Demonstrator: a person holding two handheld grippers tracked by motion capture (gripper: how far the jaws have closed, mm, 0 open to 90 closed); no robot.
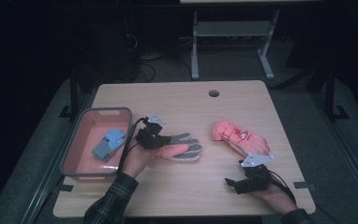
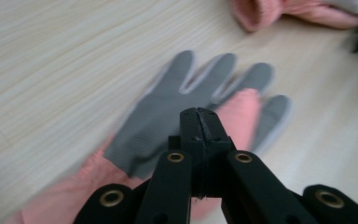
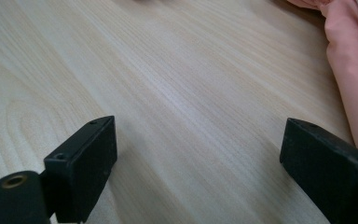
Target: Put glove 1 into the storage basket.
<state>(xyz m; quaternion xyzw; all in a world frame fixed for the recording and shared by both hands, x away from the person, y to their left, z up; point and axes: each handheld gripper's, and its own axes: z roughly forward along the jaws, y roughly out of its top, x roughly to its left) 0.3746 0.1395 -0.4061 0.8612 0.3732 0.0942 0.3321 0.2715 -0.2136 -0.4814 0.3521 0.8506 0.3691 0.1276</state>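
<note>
**Gripping the grey-and-pink glove, bin waiting at frame left**

Pinching is what your left gripper point(image 2: 199, 113) does now: its jaws stand pressed together over the grey-and-pink glove point(image 2: 168, 116), apparently nipping the fabric near the palm, though the blur hides the exact bite. That glove lies at the centre of the high view, just right of the pink bin point(image 1: 72, 144), which already holds a blue glove point(image 1: 109, 142). Judging by that, you are mid-pickup; the next move calls for a lift and a carry left over the bin's rim. Your right gripper point(image 3: 198, 154) hangs wide open above bare table point(image 3: 168, 84), touching nothing, with the pink ski glove point(image 1: 240, 136) just beside it.
</note>
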